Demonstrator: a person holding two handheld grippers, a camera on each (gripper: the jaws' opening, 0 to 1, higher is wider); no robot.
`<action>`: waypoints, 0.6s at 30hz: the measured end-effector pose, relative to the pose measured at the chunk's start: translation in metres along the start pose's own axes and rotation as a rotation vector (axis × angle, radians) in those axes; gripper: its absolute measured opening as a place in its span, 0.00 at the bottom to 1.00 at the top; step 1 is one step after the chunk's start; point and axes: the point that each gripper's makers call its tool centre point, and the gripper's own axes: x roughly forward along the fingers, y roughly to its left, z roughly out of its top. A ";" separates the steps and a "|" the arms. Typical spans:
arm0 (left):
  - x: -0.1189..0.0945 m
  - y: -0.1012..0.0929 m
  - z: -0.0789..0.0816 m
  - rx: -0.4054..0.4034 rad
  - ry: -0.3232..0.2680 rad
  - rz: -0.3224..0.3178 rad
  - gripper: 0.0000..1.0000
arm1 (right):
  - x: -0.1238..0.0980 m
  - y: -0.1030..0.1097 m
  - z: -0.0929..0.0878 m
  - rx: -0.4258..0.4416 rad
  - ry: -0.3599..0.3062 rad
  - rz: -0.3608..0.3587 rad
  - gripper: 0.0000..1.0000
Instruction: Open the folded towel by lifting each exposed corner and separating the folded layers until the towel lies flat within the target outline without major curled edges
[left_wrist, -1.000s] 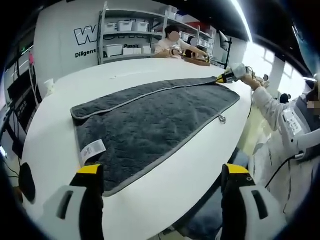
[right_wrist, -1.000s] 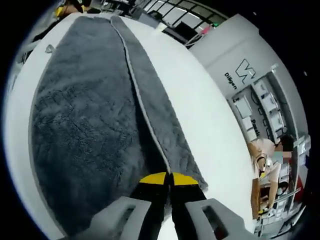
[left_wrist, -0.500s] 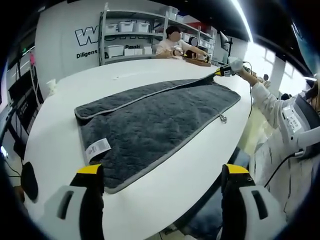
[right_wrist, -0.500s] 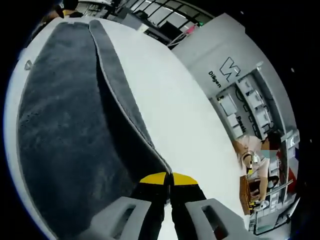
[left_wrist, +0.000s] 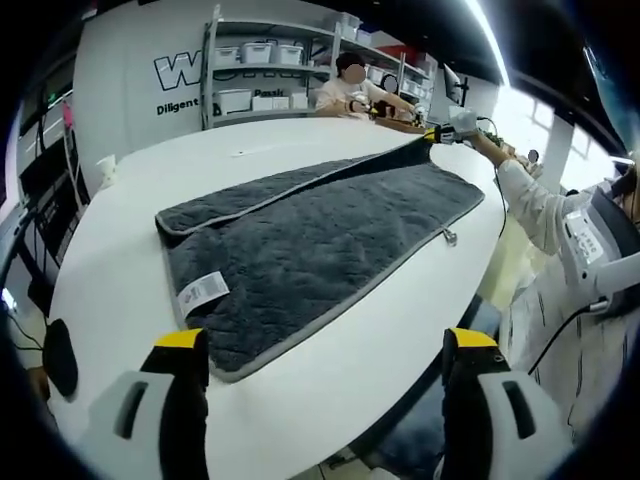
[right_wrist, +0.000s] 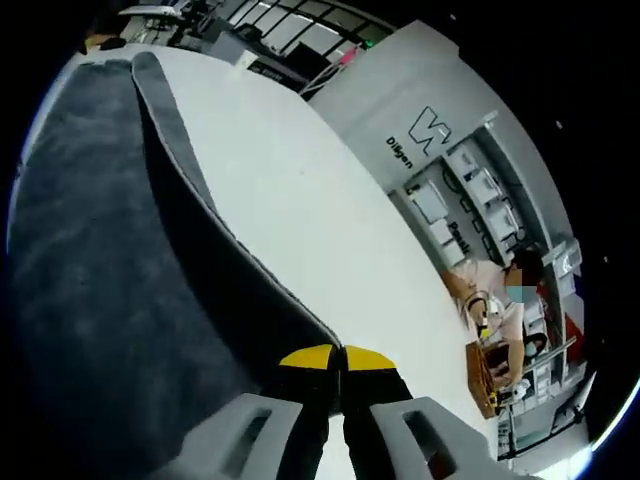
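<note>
**Far corner of towel pinched and raised; near end lying flat**

The dark grey quilted towel with a pale grey piped border (left_wrist: 320, 240) lies lengthwise on the white oval bench (left_wrist: 110, 250). It is folded: a narrow strip runs along its far long side with a piped edge showing where the layers meet. A white fabric label (left_wrist: 201, 292) sits on the near end, and a small metal ring (left_wrist: 450, 236) lies at the edge nearest the person.

Left claw (left_wrist: 325, 345): jaws spread wide, nothing between them, held over the near edge of the bench. Its left jaw stands just short of the towel's near corner; contact cannot be confirmed.

Right claw (right_wrist: 335, 358): yellow-tipped jaws pressed together on a corner of the towel (right_wrist: 110, 300), which rises from the bench to the jaws as a lifted fold. In the left gripper view this claw (left_wrist: 436, 133) is seen at the towel's far end, held by a hand in a white sleeve (left_wrist: 525, 205).

Surroundings: a grey shelving unit with white storage bins (left_wrist: 260, 75) stands against a wall, and a seated person (left_wrist: 355, 90) works at another table beyond the bench.
</note>
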 end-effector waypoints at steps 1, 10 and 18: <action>0.001 0.000 0.000 -0.002 -0.001 -0.002 0.95 | 0.003 -0.001 0.000 -0.006 0.003 -0.001 0.00; 0.001 -0.001 -0.003 -0.004 0.006 -0.002 0.95 | 0.027 -0.003 -0.003 -0.014 0.038 -0.003 0.00; 0.002 -0.003 -0.005 -0.006 0.009 -0.005 0.95 | 0.052 -0.003 -0.007 -0.014 0.065 0.000 0.00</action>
